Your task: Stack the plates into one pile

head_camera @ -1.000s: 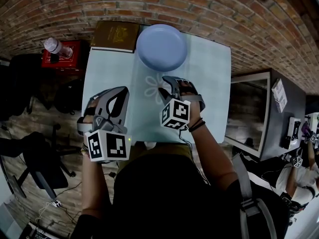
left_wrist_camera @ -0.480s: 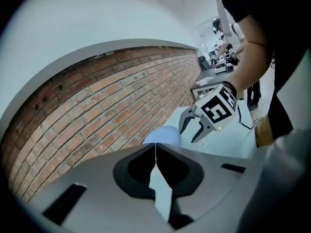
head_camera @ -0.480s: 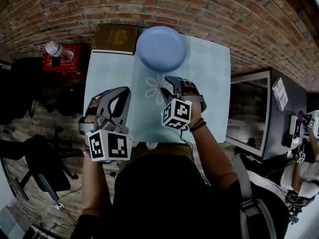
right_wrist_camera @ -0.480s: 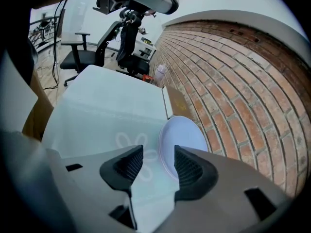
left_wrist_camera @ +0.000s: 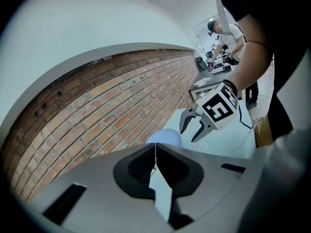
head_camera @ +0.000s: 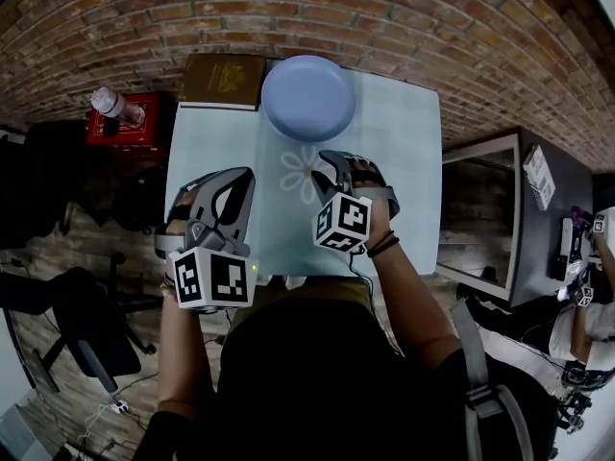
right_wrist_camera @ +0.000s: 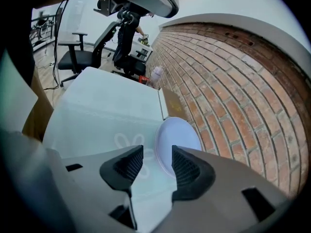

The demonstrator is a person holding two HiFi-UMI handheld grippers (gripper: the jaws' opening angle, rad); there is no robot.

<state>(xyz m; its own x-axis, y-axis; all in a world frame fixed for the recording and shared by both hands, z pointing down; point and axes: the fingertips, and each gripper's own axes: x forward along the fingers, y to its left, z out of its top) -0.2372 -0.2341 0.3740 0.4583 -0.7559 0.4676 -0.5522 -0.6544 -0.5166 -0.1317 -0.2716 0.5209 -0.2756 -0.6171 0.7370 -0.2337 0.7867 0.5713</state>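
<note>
Pale blue plate (head_camera: 308, 97) lies flat at far edge of table (head_camera: 404, 161), just right of brown book (head_camera: 223, 78) at far left corner. Whether plate is one or several stacked: cannot tell. Left tongs (head_camera: 233, 177) over near left of table, jaws pressed together, nothing between. Right tongs (head_camera: 323, 169) near middle, jaws apart, empty, short of plate, pointing toward it. Brick wall (head_camera: 432, 27) beyond table.

Open tabletop (head_camera: 404, 161) lies free on the right and through the middle up to the plate (head_camera: 308, 97) at the far edge. A brown book (head_camera: 223, 81) blocks the far left corner, perhaps touching the plate; brick wall (head_camera: 384, 17) stands behind.
</note>
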